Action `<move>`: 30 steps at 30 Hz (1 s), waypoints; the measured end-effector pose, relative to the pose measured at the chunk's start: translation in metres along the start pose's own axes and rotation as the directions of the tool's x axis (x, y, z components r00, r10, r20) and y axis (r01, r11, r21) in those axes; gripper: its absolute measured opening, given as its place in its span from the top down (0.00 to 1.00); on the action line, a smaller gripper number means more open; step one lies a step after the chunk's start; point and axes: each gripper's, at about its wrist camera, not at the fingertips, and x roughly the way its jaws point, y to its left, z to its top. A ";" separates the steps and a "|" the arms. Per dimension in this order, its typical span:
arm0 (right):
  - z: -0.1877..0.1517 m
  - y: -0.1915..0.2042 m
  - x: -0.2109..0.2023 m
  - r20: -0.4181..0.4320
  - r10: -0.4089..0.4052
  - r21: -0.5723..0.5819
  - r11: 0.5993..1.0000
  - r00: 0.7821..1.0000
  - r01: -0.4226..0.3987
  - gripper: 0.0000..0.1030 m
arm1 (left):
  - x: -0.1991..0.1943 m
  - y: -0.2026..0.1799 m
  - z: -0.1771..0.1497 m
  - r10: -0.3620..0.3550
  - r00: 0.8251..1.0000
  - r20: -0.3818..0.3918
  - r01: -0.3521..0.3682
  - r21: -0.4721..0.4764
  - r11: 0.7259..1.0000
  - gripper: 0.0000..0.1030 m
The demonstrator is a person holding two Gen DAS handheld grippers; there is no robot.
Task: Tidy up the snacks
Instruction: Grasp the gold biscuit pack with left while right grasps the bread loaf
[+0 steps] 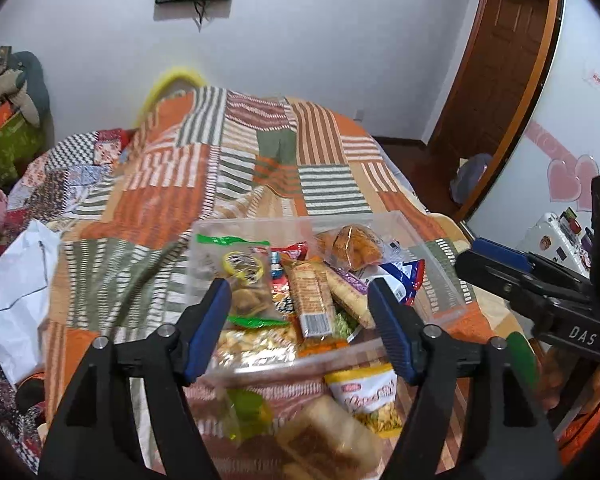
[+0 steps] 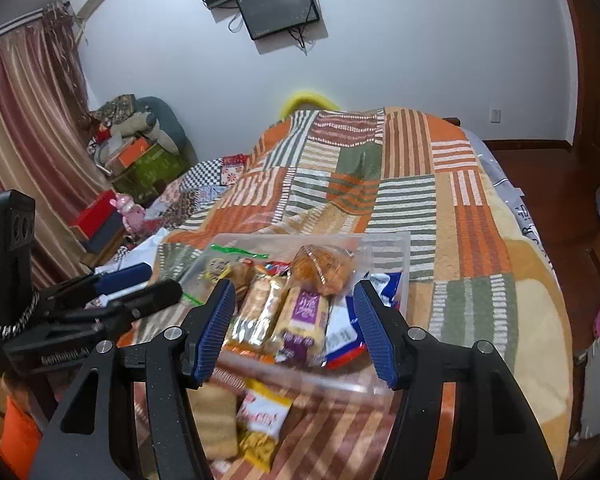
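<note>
Both grippers empty above the snack bin

Left wrist view: left gripper point(image 1: 298, 330) jaws wide, holding nothing; clear bin point(image 1: 432, 280) on the bed holds most snacks. Right wrist view: right gripper point(image 2: 294, 330) jaws apart, empty; yellow packet point(image 2: 266, 424) lies outside; slippery film risks slipping from the pads.
</note>
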 end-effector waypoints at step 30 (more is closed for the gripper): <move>-0.094 0.017 -0.030 -0.098 -0.012 -0.020 1.000 0.995 0.010 0.34 | -0.006 -0.036 -0.139 0.032 0.973 -0.229 -0.020 0.056 0.998 0.26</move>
